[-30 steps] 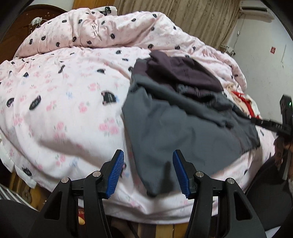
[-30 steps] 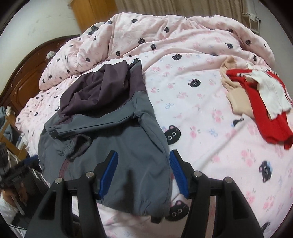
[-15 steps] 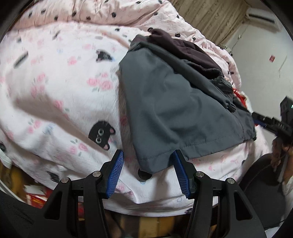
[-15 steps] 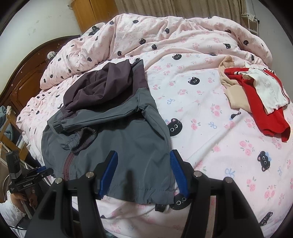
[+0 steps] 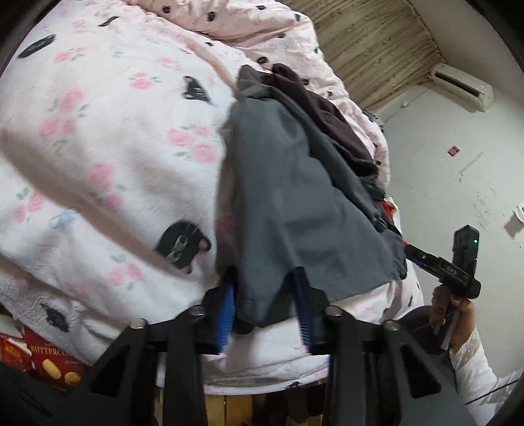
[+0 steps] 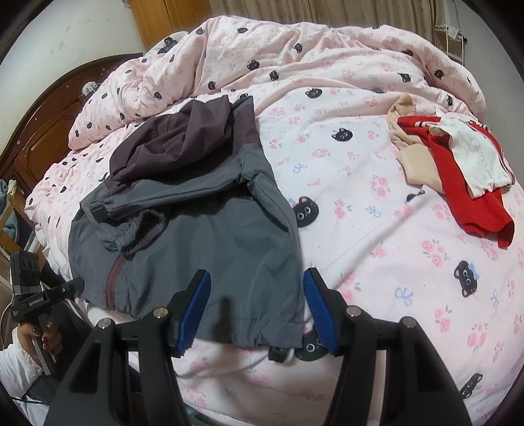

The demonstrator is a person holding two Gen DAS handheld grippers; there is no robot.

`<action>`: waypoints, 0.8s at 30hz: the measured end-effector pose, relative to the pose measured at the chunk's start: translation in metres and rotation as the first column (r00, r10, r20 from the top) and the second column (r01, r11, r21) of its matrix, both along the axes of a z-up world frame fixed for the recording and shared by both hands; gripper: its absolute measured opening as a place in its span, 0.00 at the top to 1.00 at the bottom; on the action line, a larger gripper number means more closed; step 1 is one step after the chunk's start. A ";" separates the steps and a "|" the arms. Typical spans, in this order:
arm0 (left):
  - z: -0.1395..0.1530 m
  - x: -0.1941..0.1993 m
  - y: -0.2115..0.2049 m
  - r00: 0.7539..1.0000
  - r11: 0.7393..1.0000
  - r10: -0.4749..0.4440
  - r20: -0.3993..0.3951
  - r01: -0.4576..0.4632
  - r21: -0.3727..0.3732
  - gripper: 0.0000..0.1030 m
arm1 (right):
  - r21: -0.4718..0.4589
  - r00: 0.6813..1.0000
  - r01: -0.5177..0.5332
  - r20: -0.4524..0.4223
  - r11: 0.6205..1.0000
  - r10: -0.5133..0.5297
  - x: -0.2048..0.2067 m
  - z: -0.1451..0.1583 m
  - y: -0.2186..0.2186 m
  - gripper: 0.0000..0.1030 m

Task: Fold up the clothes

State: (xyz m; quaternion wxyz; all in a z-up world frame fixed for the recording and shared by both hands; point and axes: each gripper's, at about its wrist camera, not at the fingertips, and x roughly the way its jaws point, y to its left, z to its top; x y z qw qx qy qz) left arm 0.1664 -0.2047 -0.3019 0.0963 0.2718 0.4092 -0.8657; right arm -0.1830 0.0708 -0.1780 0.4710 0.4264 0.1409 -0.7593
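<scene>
Left wrist view: the left claw (image 5: 266, 306) has its blue pads spread, one on each side of a corner of the grey jacket (image 5: 294, 209) hem; the cloth hangs between the pads, and the blur hides whether they touch it.
Right wrist view: the right claw (image 6: 257, 308) is spread wide over the jacket's near hem, its pads just above the cloth and gripping nothing.
Jacket: it lies crumpled at the near edge of the bed, grey body toward the claws, a dark purple hood or lining (image 6: 183, 137) bunched at the far end, one sleeve folded across the middle with its elastic cuff (image 6: 98, 211) to the left.
Other clothes: a small heap well apart to the right, with a red garment (image 6: 465, 196), a white piece (image 6: 471, 154) on top of it and a beige piece (image 6: 416, 164) beneath.
Bed surface: a pale pink quilt (image 6: 376, 229) printed with black cat faces, pink roses and blue bows; it is flat where the clothes lie and heaped in folds at the far side.
Bed frame: a dark wooden headboard (image 6: 42, 131) curves along the left.
Room: a beige curtain (image 5: 376, 49) behind the bed, a white wall with an air conditioner (image 5: 461, 85) high up, and a wooden door or wardrobe (image 6: 157, 19) in the corner.
Beside the bed: a red biscuit box (image 5: 55, 360) low at the left.
Person: a hand (image 5: 455, 304) in a white sleeve holds the other claw's handle at the bed's edge.
</scene>
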 end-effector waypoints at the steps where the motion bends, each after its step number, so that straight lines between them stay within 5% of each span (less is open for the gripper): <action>1: 0.001 -0.003 0.000 1.000 1.000 -0.003 0.011 0.003 -0.012 0.76 | 0.001 1.000 -0.001 0.005 1.000 0.001 -0.001 -0.001 0.001 0.41; 8: 0.008 -0.009 -0.006 1.000 1.000 0.015 0.020 -0.015 0.010 0.92 | 0.000 0.997 -0.024 0.069 1.000 0.024 -0.005 -0.006 0.013 0.41; 19: 0.026 -0.011 -0.009 0.999 1.000 0.027 -0.021 -0.027 0.012 0.97 | -0.037 0.951 -0.009 0.309 0.999 0.020 -0.031 -0.028 0.021 0.43; 21: 0.029 -0.012 -0.007 0.999 0.999 0.032 -0.025 -0.031 0.009 0.97 | -0.031 0.948 -0.022 0.317 0.999 0.031 -0.031 -0.029 0.017 0.69; 24: 0.034 -0.009 -0.006 0.999 1.000 0.029 -0.041 -0.028 0.012 0.97 | -0.036 0.951 -0.021 0.308 0.999 0.031 -0.030 -0.026 0.018 0.78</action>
